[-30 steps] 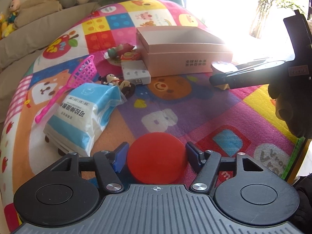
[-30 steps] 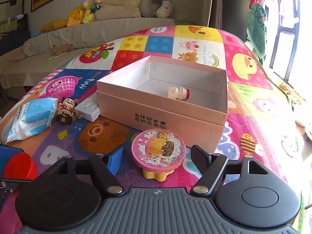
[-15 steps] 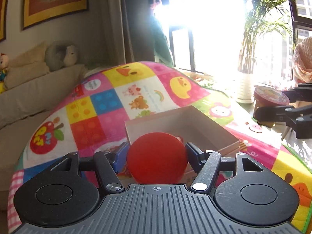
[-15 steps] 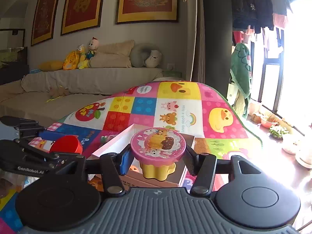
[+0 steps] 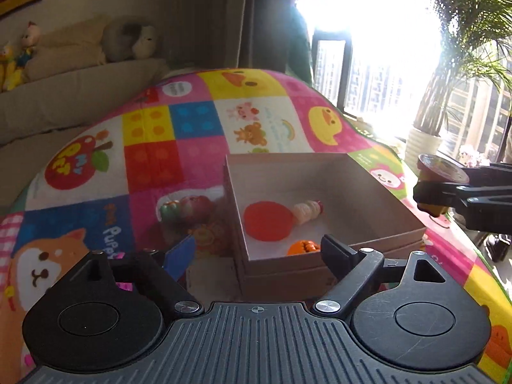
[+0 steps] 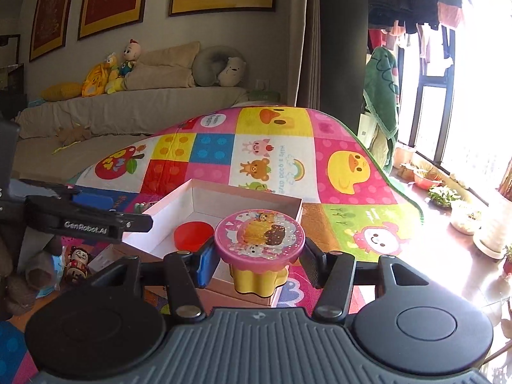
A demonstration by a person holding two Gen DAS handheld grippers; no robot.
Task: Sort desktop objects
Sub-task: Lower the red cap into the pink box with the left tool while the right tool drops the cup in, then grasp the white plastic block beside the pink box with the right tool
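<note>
- Left wrist view: the left gripper [image 5: 257, 249] is hovering near the open pale cardboard box [image 5: 368, 172] on the colourful patchwork play mat [image 5: 192, 121], its jaws opening with nothing between them
- The round red plastic lid [image 5: 268, 225] is lying inside the box, touching a small white ribbed bottle [image 5: 307, 212]; a small orange toy [image 5: 302, 247] is sitting by the near wall
- Right wrist view: the right gripper [image 6: 257, 260] is holding up the pink-topped yellow cupcake-shaped toy [image 6: 259, 246], jaws clamping its lid rim, above the box's near corner
- A small red-and-black figurine [image 6: 76, 264] is standing on the mat beside the box
</note>
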